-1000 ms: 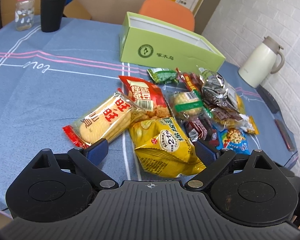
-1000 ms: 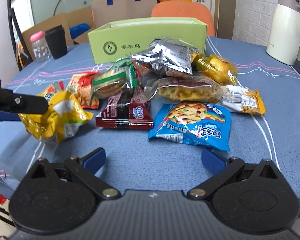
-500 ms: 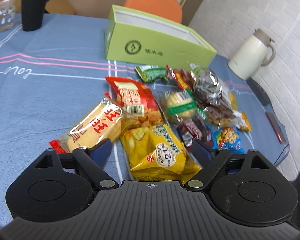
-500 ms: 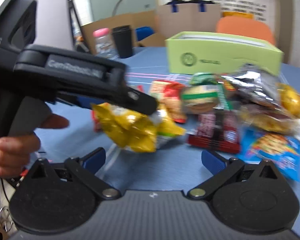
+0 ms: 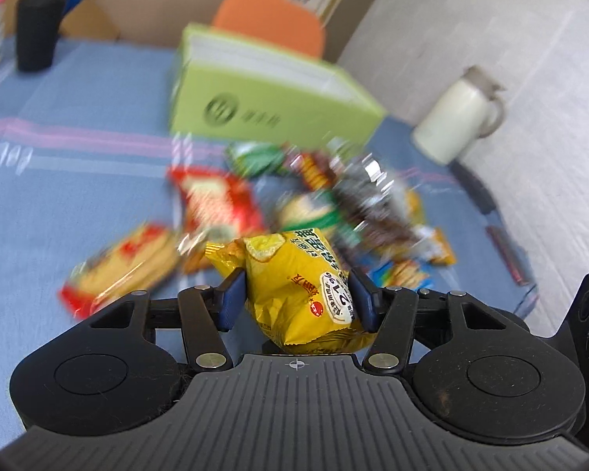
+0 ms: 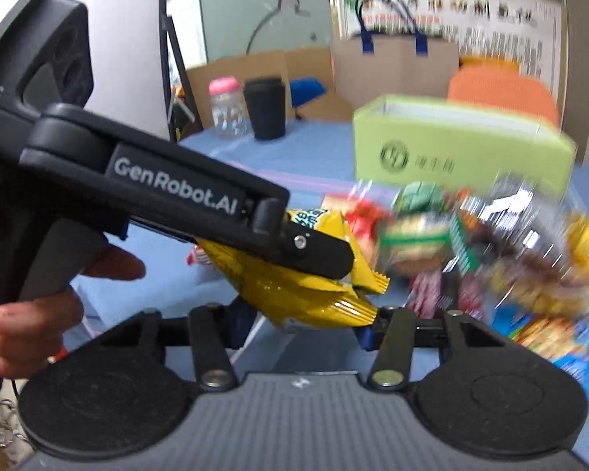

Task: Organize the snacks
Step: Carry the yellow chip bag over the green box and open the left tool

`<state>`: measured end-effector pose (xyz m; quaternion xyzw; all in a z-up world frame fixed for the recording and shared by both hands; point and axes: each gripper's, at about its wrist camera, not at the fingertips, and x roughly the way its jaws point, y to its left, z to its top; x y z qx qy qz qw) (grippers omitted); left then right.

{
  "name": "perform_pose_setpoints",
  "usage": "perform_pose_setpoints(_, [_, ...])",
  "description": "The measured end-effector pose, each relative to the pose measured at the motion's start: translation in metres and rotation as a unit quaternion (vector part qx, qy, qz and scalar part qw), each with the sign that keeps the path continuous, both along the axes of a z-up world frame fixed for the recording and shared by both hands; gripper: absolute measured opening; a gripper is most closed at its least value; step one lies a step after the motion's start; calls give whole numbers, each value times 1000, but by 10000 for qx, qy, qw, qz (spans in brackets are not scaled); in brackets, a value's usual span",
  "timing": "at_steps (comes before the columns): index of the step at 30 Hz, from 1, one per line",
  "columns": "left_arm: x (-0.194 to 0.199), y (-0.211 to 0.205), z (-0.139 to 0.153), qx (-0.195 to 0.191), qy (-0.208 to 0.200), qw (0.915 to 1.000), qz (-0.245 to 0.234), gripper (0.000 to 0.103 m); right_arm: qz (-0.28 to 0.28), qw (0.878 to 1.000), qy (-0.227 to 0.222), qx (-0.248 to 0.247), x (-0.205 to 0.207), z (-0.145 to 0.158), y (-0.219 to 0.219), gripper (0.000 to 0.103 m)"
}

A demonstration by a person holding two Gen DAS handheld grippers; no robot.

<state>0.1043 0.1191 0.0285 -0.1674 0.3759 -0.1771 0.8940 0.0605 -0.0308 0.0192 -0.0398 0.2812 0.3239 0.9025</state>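
- Lifting one snack is as far as the sorting has got: the yellow chip bag hangs clear of the blue tablecloth, just in front of the pile and well short of the green box.
- The left gripper has just been closing its jaws with the bag between them. Both blue pads now press into its sides and dent the foil, so it has a firm hold.
- The right gripper has its jaws drawn in as far as they go. The bag's crimped lower end lies between them, and the pads appear to bear on it from either side.
- Nothing shows inside the box from either view, so I judge the job barely begun. The other snacks lie heaped on the cloth in front of the box: red, green, silver and blue packets, overlapping and blurred.
- What is left, by my reckoning, is to carry this bag to the box and then work through the whole heap.
- Only the left wrist view shows the left pads' bite on the bag, along with a white jug near the table's far right edge.
- Only the right wrist view shows the left gripper side-on, the person's hand around its handle, and a black cup and pink-capped bottle in sharp focus.
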Motion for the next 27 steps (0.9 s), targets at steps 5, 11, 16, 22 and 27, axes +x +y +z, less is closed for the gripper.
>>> perform_pose_setpoints(5, [52, -12, 49, 113, -787, 9968, -83, 40, -37, 9972, -734, -138, 59, 41, -5, 54])
perform_pose_setpoints(11, [172, -13, 72, 561, -1025, 9930, 160, 39, -2, 9960, -842, -297, 185, 49, 15, 54])
perform_pose_setpoints(16, [252, 0, 46, 728, -717, 9942, 334, 38, 150, 9980, -404, -455, 268, 32, 34, 58])
perform_pose_setpoints(22, [270, 23, 27, 849, -654, 9921, 657, 60, 2, 9980, -323, -552, 283, 29, 26, 72])
perform_pose_setpoints(27, [216, 46, 43, 633, -959, 9897, 857, 72, -195, 9963, -785, -279, 224, 52, -12, 95])
